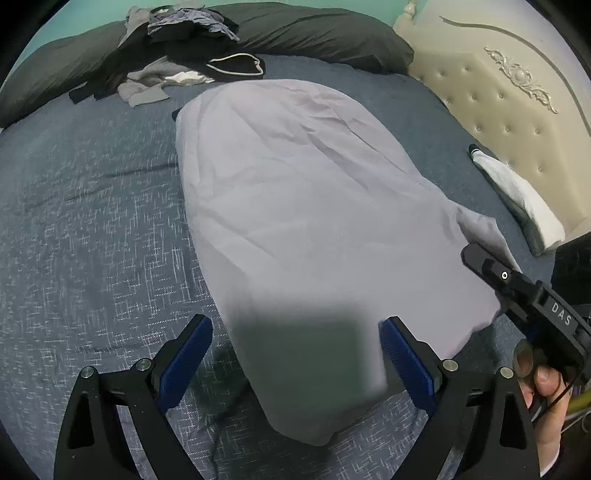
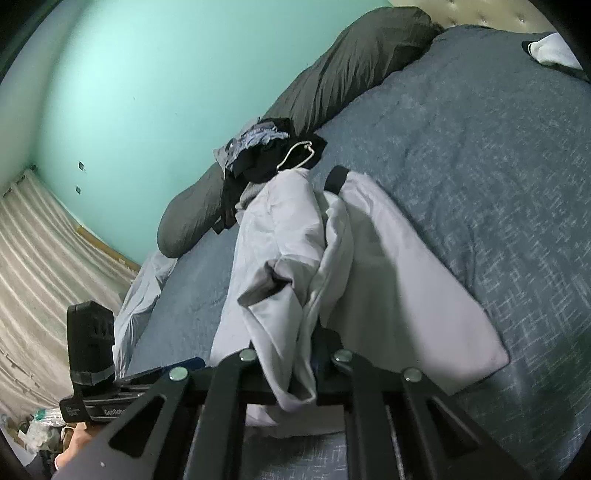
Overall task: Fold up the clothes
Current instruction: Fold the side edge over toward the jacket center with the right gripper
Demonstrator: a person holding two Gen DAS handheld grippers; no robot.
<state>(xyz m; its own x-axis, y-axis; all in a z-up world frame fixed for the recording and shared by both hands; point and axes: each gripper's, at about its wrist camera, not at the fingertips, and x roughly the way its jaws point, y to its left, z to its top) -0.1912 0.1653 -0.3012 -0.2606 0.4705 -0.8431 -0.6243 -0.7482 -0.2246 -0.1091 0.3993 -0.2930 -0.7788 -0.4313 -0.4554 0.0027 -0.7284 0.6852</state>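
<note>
Right wrist view, right hand-held gripper apparently pinching pale garment edge, left hand-held gripper spread wide.

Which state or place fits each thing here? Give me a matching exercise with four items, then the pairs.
Things:
1. left gripper
2. right gripper
3. pale grey garment
4. pile of dark clothes

States or places:
A. heaped against the dark pillows at the far side of the bed
B. jaws wide apart, nothing pinched
C. spread on the blue bedspread, one edge lifted
D. jaws closed on a bunched fold of cloth

Pairs: 1-B, 2-D, 3-C, 4-A
</note>
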